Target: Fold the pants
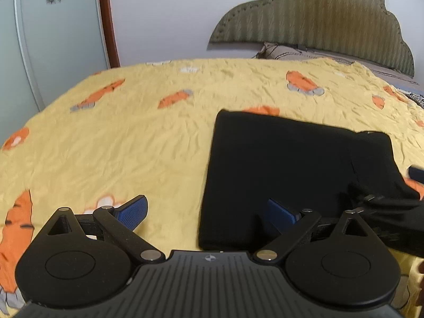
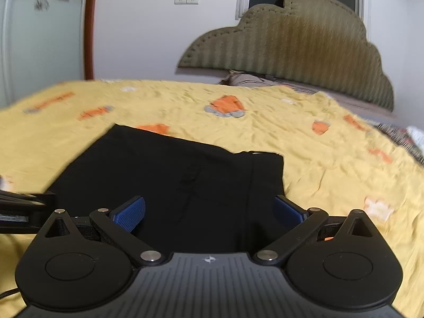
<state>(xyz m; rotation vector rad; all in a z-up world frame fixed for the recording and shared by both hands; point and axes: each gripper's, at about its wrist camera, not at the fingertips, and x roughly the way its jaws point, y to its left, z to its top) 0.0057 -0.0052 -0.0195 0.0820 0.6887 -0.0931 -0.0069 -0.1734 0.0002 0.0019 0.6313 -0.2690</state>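
left wrist view: your left hand-held gripper hangs wide open, gripping nothing, beside the pants' near-left corner. pants lie as a flat, matte black rectangle on the crinkled yellow bed cover. right hand-held gripper gapes empty over them. folding looks nearly done; next, judge whether one more fold suits.

Folded black pants lie on the yellow carrot-print bed.
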